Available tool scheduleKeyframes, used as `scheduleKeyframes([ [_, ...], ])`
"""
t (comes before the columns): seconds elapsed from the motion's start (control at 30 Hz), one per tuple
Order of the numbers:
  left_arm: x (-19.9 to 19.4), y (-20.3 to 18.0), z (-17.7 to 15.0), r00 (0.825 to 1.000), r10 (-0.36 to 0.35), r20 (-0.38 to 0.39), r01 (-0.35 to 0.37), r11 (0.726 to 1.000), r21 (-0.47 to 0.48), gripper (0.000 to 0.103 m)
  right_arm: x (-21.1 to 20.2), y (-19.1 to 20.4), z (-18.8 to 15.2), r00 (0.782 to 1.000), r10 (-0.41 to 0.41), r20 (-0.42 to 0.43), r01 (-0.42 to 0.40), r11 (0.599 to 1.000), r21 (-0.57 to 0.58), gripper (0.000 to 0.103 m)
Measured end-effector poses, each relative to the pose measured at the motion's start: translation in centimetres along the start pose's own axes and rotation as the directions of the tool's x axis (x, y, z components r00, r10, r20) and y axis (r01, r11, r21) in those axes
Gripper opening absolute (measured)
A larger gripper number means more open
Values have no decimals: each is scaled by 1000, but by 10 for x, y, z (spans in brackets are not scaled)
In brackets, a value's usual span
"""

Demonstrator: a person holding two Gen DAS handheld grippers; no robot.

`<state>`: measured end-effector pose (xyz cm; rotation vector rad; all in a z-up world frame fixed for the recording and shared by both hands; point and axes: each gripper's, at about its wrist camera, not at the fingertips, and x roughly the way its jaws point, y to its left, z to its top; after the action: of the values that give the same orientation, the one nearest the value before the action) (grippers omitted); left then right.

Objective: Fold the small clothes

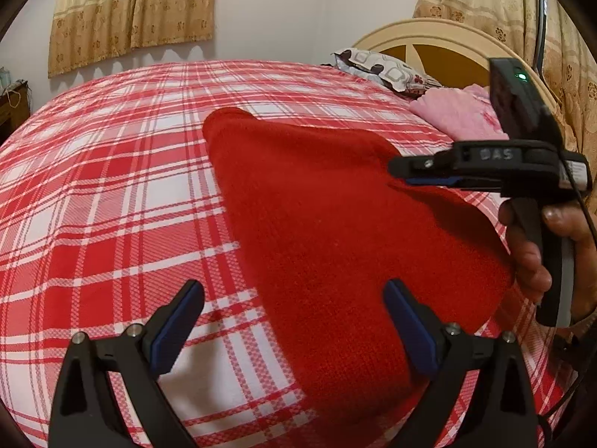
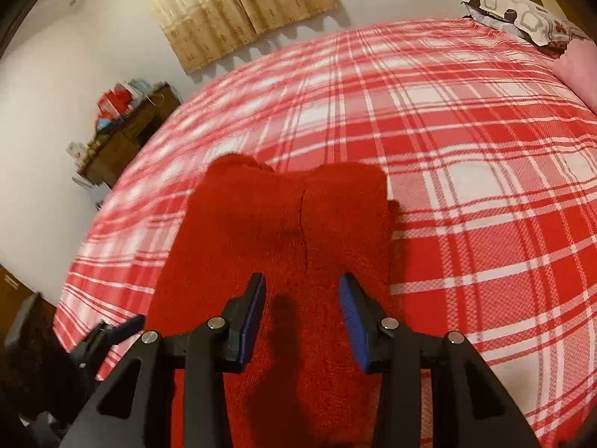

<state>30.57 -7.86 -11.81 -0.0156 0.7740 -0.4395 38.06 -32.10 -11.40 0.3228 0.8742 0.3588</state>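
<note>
A small red knitted garment lies flat on the red and white plaid bedspread. My left gripper is open and empty, low over the garment's near left edge. My right gripper shows from the side in the left wrist view, above the garment's right part. In the right wrist view the right gripper is open, its blue pads apart just above the garment, holding nothing. The left gripper shows at the lower left.
A patterned pillow and a pink cloth lie by the cream headboard at the right. A dark wooden cabinet with clutter stands against the wall left of the bed. Curtains hang on the wall.
</note>
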Motion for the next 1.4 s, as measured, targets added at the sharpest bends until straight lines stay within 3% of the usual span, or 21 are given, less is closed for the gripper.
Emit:
scheduleKeyframes([
  [0.1, 1, 0, -1, 1000, -5, -5, 5, 1000, -3, 99, -7, -16, 7, 999, 1, 49, -3, 999, 51, 46],
  [0.3, 6, -1, 0, 1000, -22, -22, 22, 1000, -18, 100, 6, -36, 7, 1000, -27, 13, 26, 996, 90, 49],
  [0.47, 10, 3, 0, 998, -47, -38, 45, 998, -49, 103, 21, -57, 3, 999, 33, 2, -33, 986, 165, 56],
  [1.07, 18, 5, 0, 987, -149, -62, 142, 984, -108, 101, 47, -63, 13, 976, 216, 14, -215, 961, 172, 55],
  [1.17, 18, 4, 0, 984, -170, -58, 163, 980, -113, 95, 53, -59, 13, 972, 235, 1, -233, 961, 148, 43],
  [1.27, 18, 3, 0, 976, -210, -57, 202, 972, -118, 81, 55, -59, 11, 971, 238, 0, -236, 962, 140, 38],
  [1.4, 19, 0, 1, 973, -223, -60, 213, 966, -145, 72, 55, -57, 10, 972, 233, -7, -230, 964, 133, 33],
])
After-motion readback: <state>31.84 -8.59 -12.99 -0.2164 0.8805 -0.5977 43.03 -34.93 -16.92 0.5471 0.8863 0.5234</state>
